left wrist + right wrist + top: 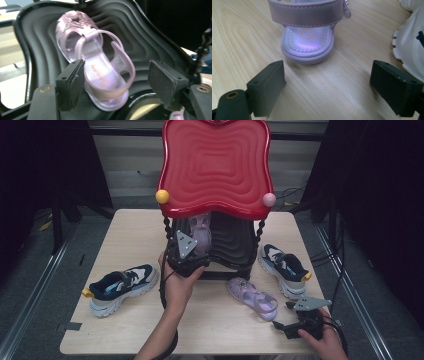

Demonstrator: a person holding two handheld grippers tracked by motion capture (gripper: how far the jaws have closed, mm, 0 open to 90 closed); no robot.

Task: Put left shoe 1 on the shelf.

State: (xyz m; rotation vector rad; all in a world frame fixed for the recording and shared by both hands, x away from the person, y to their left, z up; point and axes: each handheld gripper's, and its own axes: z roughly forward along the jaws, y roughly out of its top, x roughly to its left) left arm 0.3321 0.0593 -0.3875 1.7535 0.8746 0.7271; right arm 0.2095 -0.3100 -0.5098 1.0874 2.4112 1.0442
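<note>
A two-tier rack stands at the back of the table, with a red top tray [215, 165] and a black lower tray [232, 245] [150, 37]. A lilac sandal [202, 234] [100, 62] lies on the lower tray, heel toward me. My left gripper [196, 251] [117, 75] is open around its heel: the left pad [75, 80] sits beside the sole and the right pad stands well apart. A second lilac sandal [252, 297] [308, 47] lies on the table. My right gripper [283, 316] [327, 80] rests open just short of its heel, holding nothing.
A navy and white sneaker [122, 285] lies on the table's left side. Its mate [285, 265] [409, 45] lies at the right, close to the rack's post and the loose sandal. Cables trail off the table's right edge. Bare wood lies along the front.
</note>
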